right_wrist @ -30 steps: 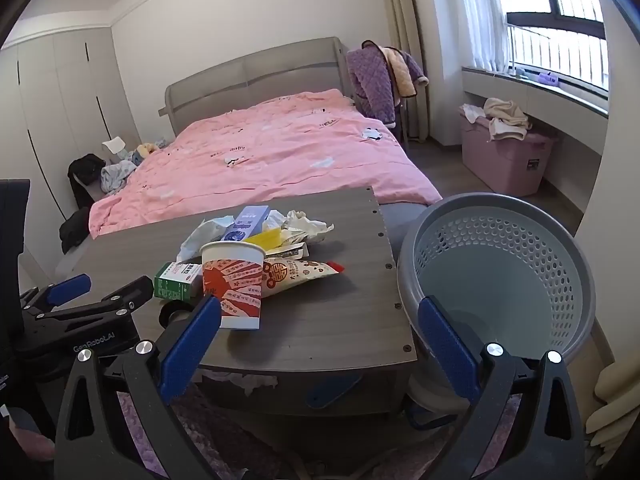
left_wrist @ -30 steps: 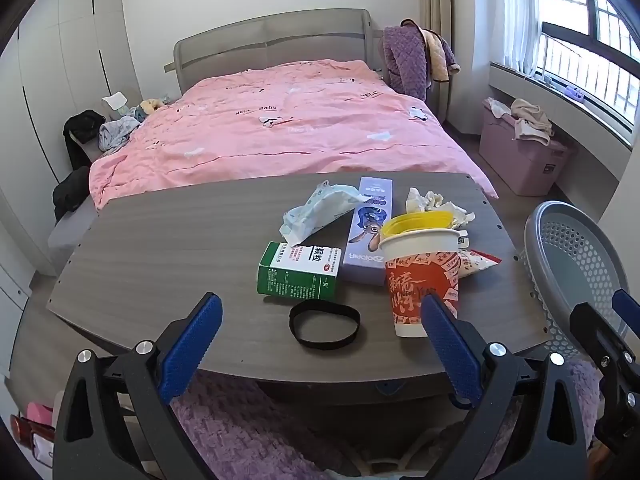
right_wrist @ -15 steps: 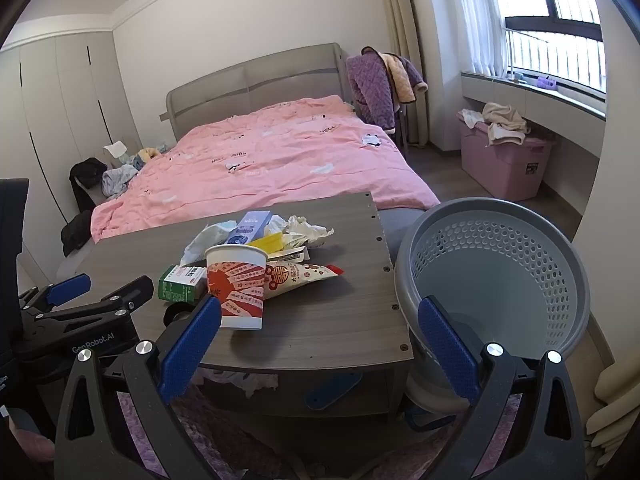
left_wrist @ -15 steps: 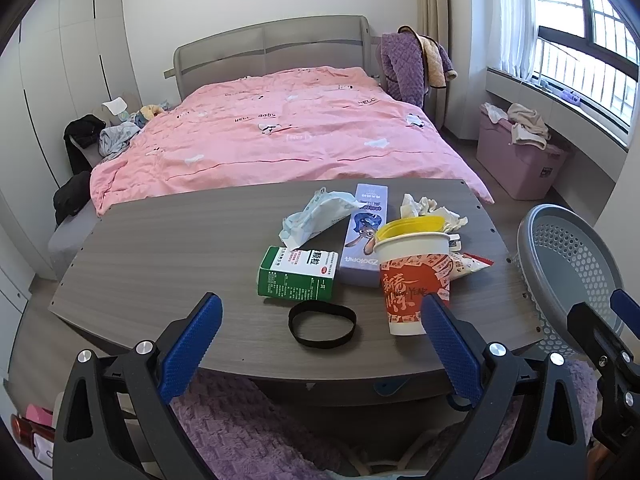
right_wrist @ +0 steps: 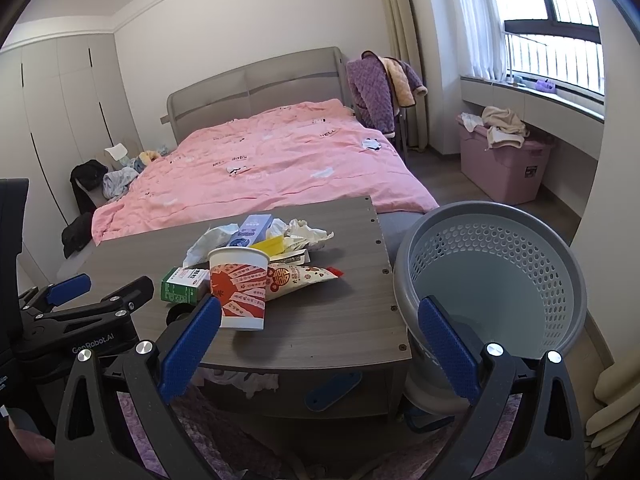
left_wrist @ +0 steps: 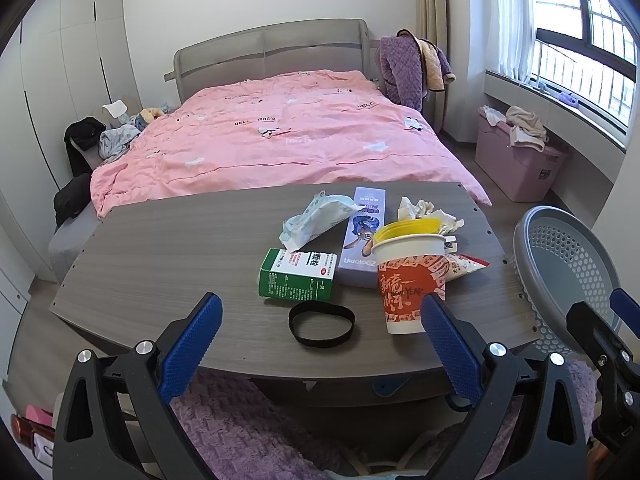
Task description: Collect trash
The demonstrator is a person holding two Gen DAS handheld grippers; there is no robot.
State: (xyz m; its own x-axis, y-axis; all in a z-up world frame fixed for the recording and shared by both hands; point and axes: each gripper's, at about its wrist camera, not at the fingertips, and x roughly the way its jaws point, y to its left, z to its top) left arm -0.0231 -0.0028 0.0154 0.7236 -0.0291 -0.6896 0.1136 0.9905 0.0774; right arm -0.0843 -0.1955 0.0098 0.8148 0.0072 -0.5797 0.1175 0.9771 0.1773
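Tabletop centre frame: red-white paper cup upright amid wrappers, green box; grey perforated basket right. Left claw, right claw spread wide, empty.

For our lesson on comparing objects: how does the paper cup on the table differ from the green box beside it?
The paper cup stands upright; the green box lies flat on its side. The cup is round and open-topped, printed red and white; the box is rectangular, closed, green and white. The cup rises taller than the box. Both rest on the grey table, untouched.
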